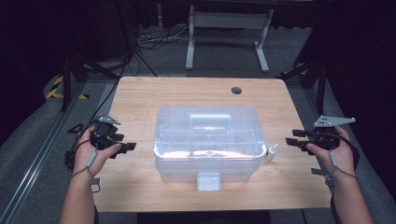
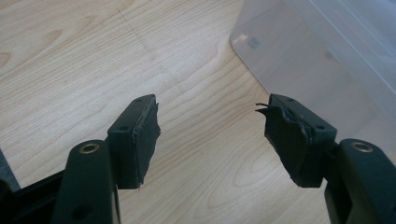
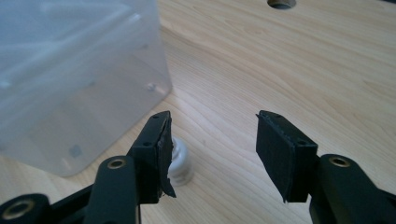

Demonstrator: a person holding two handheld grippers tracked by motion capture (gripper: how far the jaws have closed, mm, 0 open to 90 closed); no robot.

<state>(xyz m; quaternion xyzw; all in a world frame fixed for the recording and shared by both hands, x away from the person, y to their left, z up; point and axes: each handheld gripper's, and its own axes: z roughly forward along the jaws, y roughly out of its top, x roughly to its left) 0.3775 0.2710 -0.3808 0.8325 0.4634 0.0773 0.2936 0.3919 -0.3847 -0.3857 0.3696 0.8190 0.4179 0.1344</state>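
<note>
Left hand-held gripper (image 1: pixel 125 147) and right hand-held gripper (image 1: pixel 295 138), both released, flanking clear lidded storage box (image 1: pixel 208 140) mid-counter (image 1: pixel 140 98). Small white bottle (image 1: pixel 271 152) just beside box's right end, near right jaws. Likely approach step; next, closing 2 jaws around bottle.

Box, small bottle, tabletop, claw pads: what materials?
Storage box: translucent plastic, glossy; the table grain shows through its wall and it carries highlights. Small bottle: white, probably plastic, with a ribbed cap. Table: pale wood grain, likely laminate, matte. Pads on the left claw: black, soft-looking rubber or foam, edges frayed.
</note>
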